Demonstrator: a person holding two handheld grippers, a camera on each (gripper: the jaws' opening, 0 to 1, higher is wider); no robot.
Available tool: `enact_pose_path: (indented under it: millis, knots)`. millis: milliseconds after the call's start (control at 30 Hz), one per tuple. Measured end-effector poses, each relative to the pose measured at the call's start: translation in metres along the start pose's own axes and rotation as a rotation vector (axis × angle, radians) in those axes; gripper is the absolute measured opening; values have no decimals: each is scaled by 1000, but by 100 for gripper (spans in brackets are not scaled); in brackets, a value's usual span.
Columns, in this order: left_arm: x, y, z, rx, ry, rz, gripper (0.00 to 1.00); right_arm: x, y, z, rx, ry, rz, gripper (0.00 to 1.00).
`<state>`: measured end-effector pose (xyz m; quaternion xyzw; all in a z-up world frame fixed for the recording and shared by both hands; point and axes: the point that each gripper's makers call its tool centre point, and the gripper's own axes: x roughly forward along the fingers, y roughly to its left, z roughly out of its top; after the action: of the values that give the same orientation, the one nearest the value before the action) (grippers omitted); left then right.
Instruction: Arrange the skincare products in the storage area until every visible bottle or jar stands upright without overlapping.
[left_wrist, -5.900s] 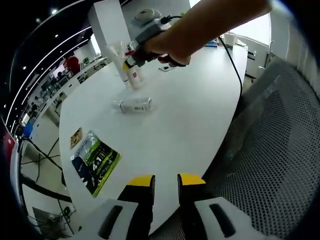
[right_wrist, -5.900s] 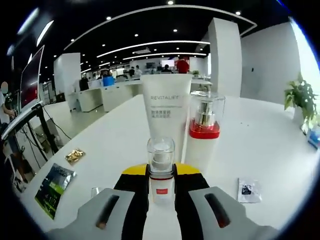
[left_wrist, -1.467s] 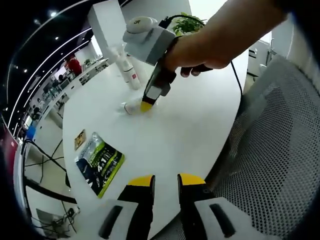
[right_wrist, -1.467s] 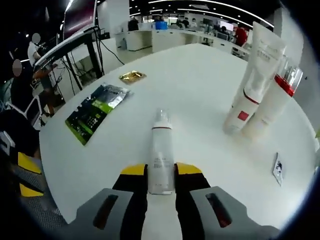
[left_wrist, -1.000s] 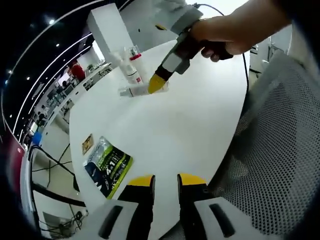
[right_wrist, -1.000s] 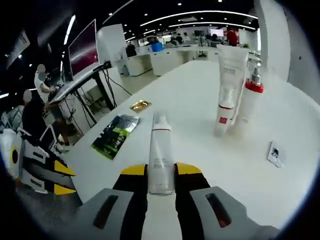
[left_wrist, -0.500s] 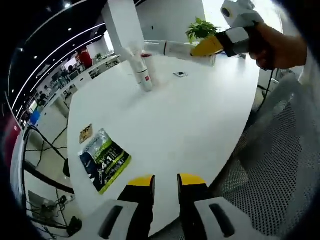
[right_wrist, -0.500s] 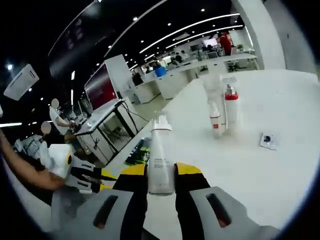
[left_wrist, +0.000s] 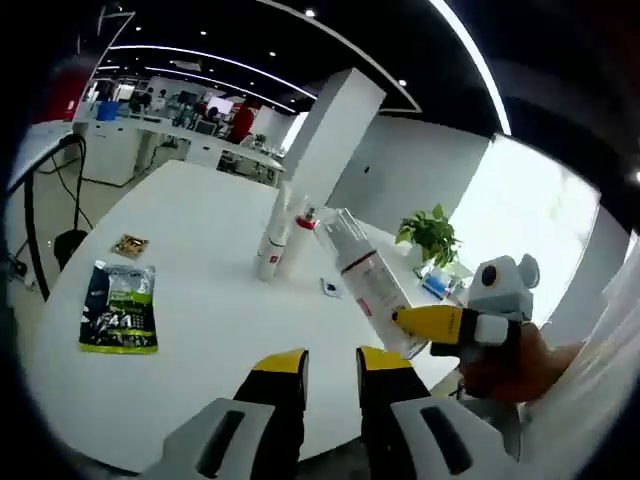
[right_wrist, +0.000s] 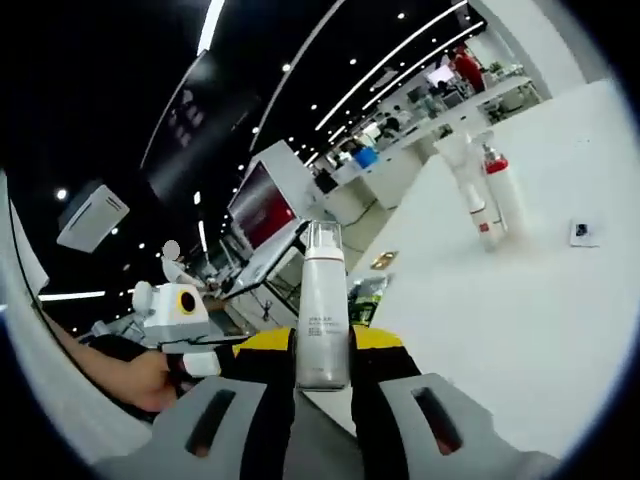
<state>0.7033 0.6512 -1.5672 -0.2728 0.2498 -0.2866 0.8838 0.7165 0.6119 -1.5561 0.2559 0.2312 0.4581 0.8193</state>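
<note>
White bottle (right_wrist: 322, 310) clamped in right gripper (right_wrist: 322, 352), base hidden; left gripper (left_wrist: 331, 362) narrow, holding nothing.

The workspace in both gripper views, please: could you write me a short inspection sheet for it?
Surface: white table, mostly bare.
Job's things: white tube and red-collared bottle stand upright, close together, mid-table; clear-capped bottle is clamped in the right gripper, lifted off the table.
Clutter: green packet, small gold sachet, small dark-printed sachet.
Grippers: right gripper shut on the clear-capped bottle; left gripper holds nothing, jaws slightly apart.
Cables: dark cables hang beside the table's far-left edge.
Surroundings: open office, potted plant, ceiling light strips.
</note>
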Motion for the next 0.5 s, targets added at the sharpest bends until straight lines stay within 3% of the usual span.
enact_pose_path:
  millis: [133, 267, 433, 500]
  knots:
    - [-7, -5, 13, -81, -77, -31, 25, -3, 7, 6, 0, -24, 28, 18]
    - [-9, -17, 22, -154, -135, -91, 38, -9, 9, 12, 56, -55, 47, 18]
    - [-9, -28, 28, -274, -210, -159, 42, -19, 22, 22, 161, -106, 121, 18]
    - [-8, -30, 27, -239, -200, -160, 44, -20, 23, 21, 152, -102, 121, 18]
